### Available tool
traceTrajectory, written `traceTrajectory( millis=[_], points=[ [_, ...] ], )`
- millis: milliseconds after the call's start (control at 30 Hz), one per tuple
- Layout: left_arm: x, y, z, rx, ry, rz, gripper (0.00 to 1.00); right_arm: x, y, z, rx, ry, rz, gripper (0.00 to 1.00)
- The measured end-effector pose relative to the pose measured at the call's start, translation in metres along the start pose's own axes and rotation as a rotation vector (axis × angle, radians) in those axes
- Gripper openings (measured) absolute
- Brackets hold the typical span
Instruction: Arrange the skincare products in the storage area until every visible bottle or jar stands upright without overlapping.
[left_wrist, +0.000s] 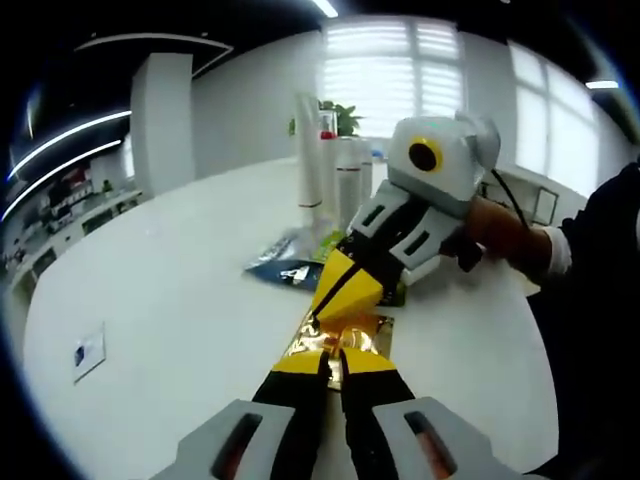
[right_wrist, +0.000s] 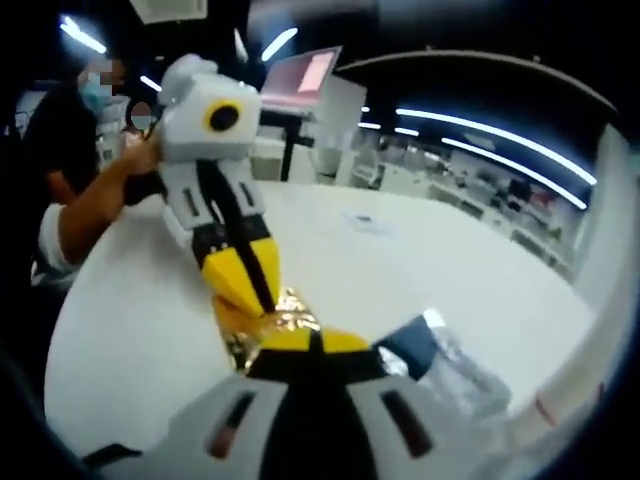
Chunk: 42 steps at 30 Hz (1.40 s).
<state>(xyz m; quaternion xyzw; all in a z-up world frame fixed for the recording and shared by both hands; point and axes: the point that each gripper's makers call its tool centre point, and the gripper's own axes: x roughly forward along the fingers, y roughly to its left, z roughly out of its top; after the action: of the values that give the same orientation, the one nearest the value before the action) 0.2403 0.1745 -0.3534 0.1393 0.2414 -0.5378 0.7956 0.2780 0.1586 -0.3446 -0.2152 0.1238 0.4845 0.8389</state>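
Note:
A crumpled gold foil packet (left_wrist: 372, 330) lies low over the white table (left_wrist: 170, 280), pinched from both ends. In the left gripper view my left gripper (left_wrist: 335, 354) is shut on its near edge, and my right gripper (left_wrist: 338, 300) comes in from the right, shut on its far edge. In the right gripper view my right gripper (right_wrist: 312, 338) grips the gold packet (right_wrist: 288, 305), with the left gripper (right_wrist: 245, 298) meeting it from the left. Three tall white bottles (left_wrist: 309, 150) stand upright in a cluster at the back.
A dark blue sachet (left_wrist: 290, 272) and a green one (left_wrist: 330, 240) lie flat before the bottles. In the right gripper view the blue sachet (right_wrist: 412, 345) lies beside a clear packet (right_wrist: 470, 378). A small card (left_wrist: 88, 352) lies at left. A person's hand (left_wrist: 500, 232) holds the right gripper.

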Motion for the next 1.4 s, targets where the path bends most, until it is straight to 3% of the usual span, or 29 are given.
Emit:
traceTrajectory(
  millis=[67,100,400,533,633,733,867,1033,1133,1267,1400],
  points=[
    [0.001,-0.003,0.0,-0.012,0.002,-0.015,0.02,0.0,0.001,0.001,0.02,-0.006,0.011,0.0],
    [0.002,-0.008,0.0,-0.056,-0.005,-0.038,0.02,-0.001,0.001,0.002,0.022,-0.007,0.014,0.0],
    [-0.002,-0.005,0.012,-0.058,-0.053,-0.029,0.02,-0.008,-0.008,0.015,0.038,-0.082,-0.015,0.0],
    [-0.011,0.016,0.025,-0.033,-0.113,0.068,0.03,-0.009,-0.009,0.027,0.065,-0.147,-0.017,0.0],
    [-0.017,0.018,0.025,-0.034,-0.109,0.107,0.05,-0.012,-0.013,0.038,0.132,-0.207,-0.017,0.0],
    [-0.022,0.029,0.028,-0.042,-0.125,0.136,0.06,-0.01,-0.019,0.04,0.148,-0.217,-0.033,0.0],
    [-0.031,0.046,0.032,-0.057,-0.149,0.183,0.16,-0.005,-0.019,0.047,0.164,-0.235,-0.025,0.0],
    [-0.038,0.063,0.026,-0.046,-0.127,0.243,0.26,0.01,-0.015,0.051,0.163,-0.216,-0.003,0.01],
    [-0.043,0.071,0.023,-0.053,-0.119,0.278,0.36,0.018,-0.017,0.054,0.167,-0.201,0.006,0.07],
    [-0.053,0.096,0.02,-0.056,-0.108,0.341,0.28,0.025,-0.021,0.063,0.136,-0.186,0.002,0.08],
    [-0.06,0.113,0.016,-0.069,-0.109,0.365,0.24,0.037,-0.025,0.068,0.14,-0.177,0.002,0.08]
  ],
)
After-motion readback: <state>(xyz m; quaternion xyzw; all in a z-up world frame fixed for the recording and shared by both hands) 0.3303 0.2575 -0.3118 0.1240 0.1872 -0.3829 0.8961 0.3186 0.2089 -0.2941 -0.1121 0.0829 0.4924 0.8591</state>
